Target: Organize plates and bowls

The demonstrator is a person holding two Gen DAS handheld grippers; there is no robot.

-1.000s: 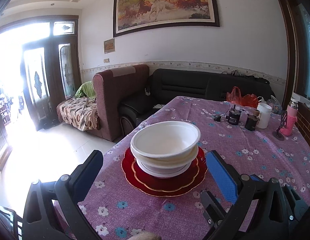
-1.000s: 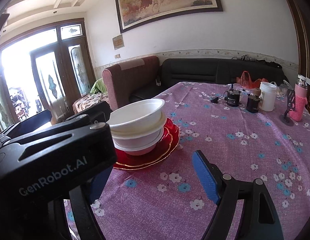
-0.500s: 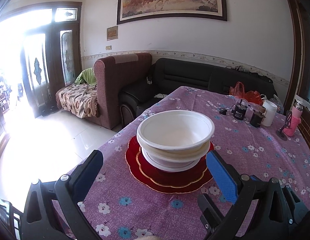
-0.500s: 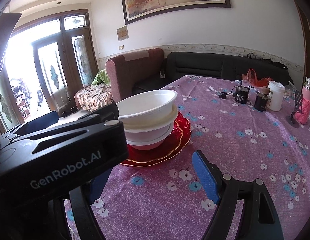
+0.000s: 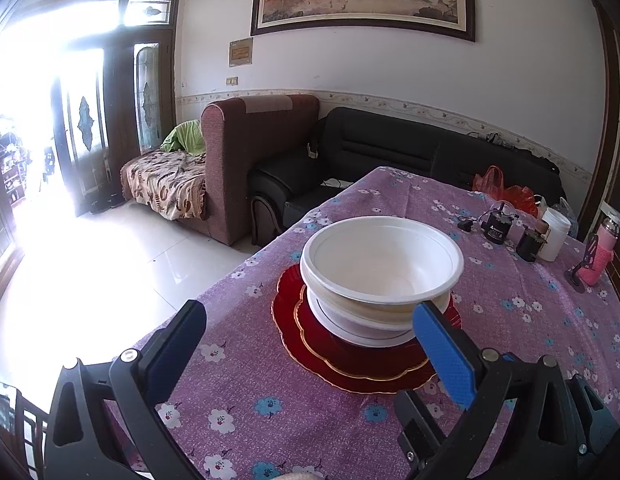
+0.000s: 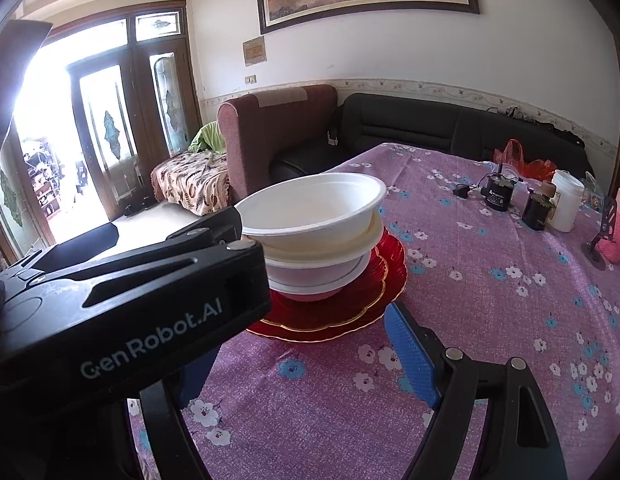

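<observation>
A stack of white bowls sits on stacked red plates with gold rims on the purple flowered tablecloth. It also shows in the right wrist view: bowls, plates. My left gripper is open and empty, its fingers just short of the plates, the blue pad beside the bowls. My right gripper is open and empty, just right of and behind the stack. The left gripper's black body hides the stack's left side in the right wrist view.
At the table's far right stand a white jar, dark small jars, a pink bottle and a red bag. The table's left edge drops to the tiled floor. Sofas stand behind.
Both grippers have moved closer to the stack; the bowls and plates loom larger. The stack itself has not moved. Both grippers stay open.
</observation>
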